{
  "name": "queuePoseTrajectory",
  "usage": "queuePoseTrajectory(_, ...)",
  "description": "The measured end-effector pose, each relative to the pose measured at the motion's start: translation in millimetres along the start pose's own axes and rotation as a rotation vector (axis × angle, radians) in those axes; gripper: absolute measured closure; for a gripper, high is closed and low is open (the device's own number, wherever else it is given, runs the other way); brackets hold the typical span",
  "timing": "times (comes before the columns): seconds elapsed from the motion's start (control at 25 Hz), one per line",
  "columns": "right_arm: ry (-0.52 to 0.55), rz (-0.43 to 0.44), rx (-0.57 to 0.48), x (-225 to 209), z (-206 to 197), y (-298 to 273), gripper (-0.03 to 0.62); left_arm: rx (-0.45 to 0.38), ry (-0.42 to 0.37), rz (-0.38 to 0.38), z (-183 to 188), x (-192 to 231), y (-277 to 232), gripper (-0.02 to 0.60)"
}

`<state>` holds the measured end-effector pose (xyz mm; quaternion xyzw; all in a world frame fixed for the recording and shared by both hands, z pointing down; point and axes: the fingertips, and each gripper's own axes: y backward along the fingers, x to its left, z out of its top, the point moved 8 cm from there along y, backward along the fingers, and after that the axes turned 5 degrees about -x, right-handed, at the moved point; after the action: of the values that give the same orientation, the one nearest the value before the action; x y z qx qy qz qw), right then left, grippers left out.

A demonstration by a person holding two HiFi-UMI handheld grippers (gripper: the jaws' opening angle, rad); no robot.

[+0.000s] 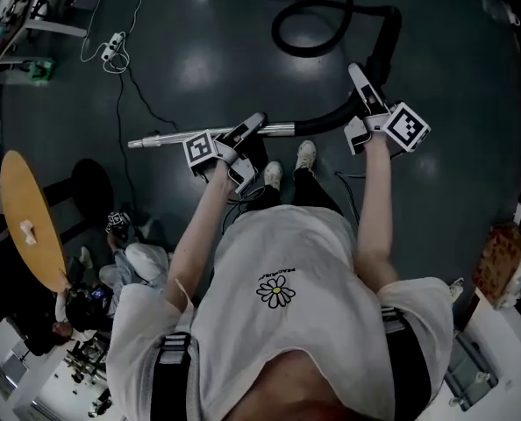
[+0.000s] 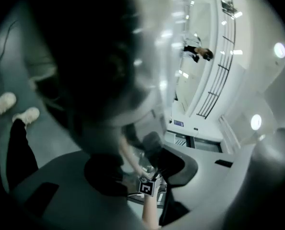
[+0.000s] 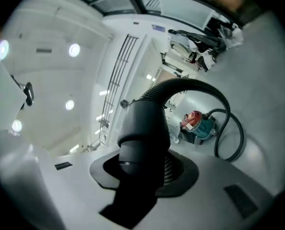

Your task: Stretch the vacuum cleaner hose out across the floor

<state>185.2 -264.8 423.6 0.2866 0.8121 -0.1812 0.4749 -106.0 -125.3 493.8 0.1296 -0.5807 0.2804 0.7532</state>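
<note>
Head view: a person in a white T-shirt stands on the dark floor, both arms out; L gripper is clenched on the metal tube, which runs left-right just beyond the shoes; R gripper grasps the black rigid end where the tube bends into the hose; from there the hose heads far, then curls into one loop beyond the hands, so it's not laid straight; a power strip w/ its cable lies far left on the floor; a round wooden table stands near left. Left gripper view: badly blurred; a dark and grey smear fills the upper left, can't tell what it is; the L gripper's jaw plates sit close together at the bottom; btwn them show the R gripper's marker cube and a forearm; shoes at the left edge; another person stands far off in the bright room. Right gripper view: sharp; the black hose end stands right btwn the jaws, which are closed on it; ribbed hose rises from it, arches right and drops toward a red and teal vacuum cleaner on the floor, far right, w/ a slack loop beside it; cluttered desks beyond.
</note>
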Motion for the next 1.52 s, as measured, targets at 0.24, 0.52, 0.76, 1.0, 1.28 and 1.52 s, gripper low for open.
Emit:
queuePoseTrajectory(0.24,0.264,-0.057,0.153,68,36,-7,0.433,0.101,0.393,-0.071,-42,37,-16,0.425)
queuePoseTrajectory(0.52,0.577,-0.157,0.15,114,72,15,0.433,0.607,0.141,-0.172,-78,14,51,0.416)
queuePoseTrajectory(0.76,1.334,-0.287,0.406,150,29,9,0.433,0.174,-0.545,-0.215,7,-69,77,0.416)
queuePoseTrajectory(1.0,1.87,-0.114,0.922,182,-4,26,0.433,0.137,-1.924,-0.064,-10,-200,26,0.373)
queuePoseTrajectory(1.28,2.258,-0.061,0.977,228,2,57,0.451,0.433,-2.347,-0.26,-65,-229,12,0.308)
queuePoseTrajectory(1.52,2.281,-0.046,0.836,237,4,71,0.451,0.685,-2.356,-0.257,-91,-235,42,0.308)
